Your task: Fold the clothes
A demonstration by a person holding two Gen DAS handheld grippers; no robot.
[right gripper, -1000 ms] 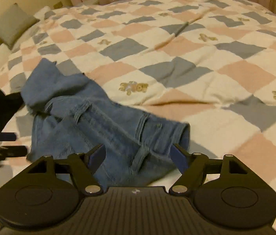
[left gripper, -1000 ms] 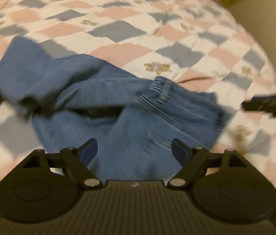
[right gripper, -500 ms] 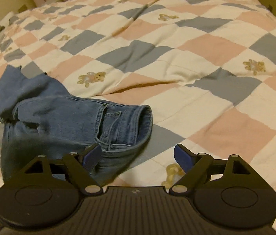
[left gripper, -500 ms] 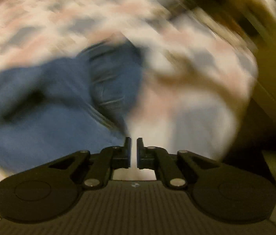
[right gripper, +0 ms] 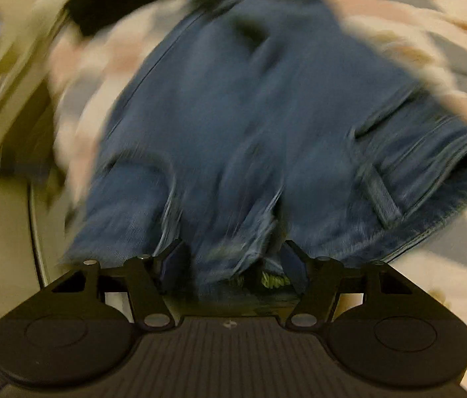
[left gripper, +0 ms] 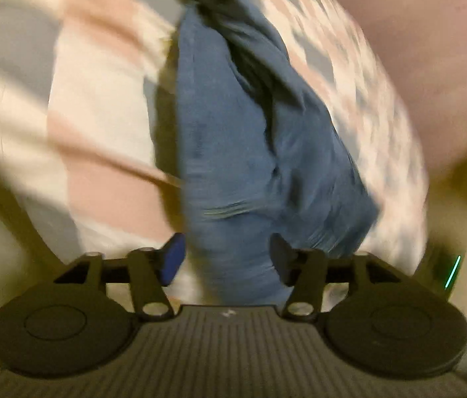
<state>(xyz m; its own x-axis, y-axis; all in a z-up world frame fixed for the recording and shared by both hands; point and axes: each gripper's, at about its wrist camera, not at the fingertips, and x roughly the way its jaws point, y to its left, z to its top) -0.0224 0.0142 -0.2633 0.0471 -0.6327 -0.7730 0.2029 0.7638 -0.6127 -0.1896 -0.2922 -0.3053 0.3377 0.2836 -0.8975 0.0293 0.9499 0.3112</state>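
**Fingers spread on both grippers over the jeans**

Fingers of the left gripper stand wide apart, denim between them ungripped. The right gripper is equally wide. The checked quilt lies under the crumpled blue jeans, whose waistband points right. Both views are blurred.
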